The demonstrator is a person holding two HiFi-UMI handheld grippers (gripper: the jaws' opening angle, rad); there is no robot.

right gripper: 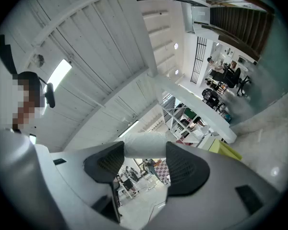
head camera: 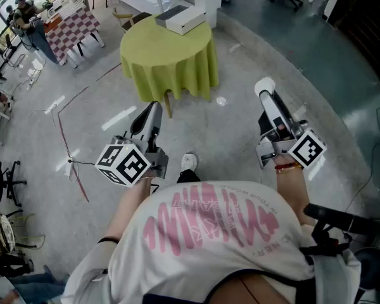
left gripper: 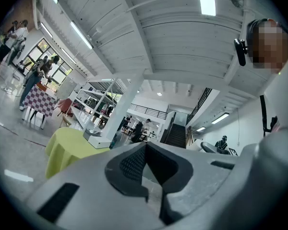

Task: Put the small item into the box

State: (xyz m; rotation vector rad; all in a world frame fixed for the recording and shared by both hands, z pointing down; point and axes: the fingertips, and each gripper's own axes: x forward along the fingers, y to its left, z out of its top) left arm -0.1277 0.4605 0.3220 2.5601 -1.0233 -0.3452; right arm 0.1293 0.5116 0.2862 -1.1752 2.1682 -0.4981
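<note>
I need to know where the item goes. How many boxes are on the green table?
1. The white box sits on the far side of the round green table, toward its right. No other shows on its top.

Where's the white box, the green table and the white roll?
white box (head camera: 181,19), head view, its top face.
green table (head camera: 155,48), head view, bare cloth on top.
white roll (right gripper: 144,145), right gripper view, the middle of its side.

Bright, even light; fisheye-warped edges
</note>
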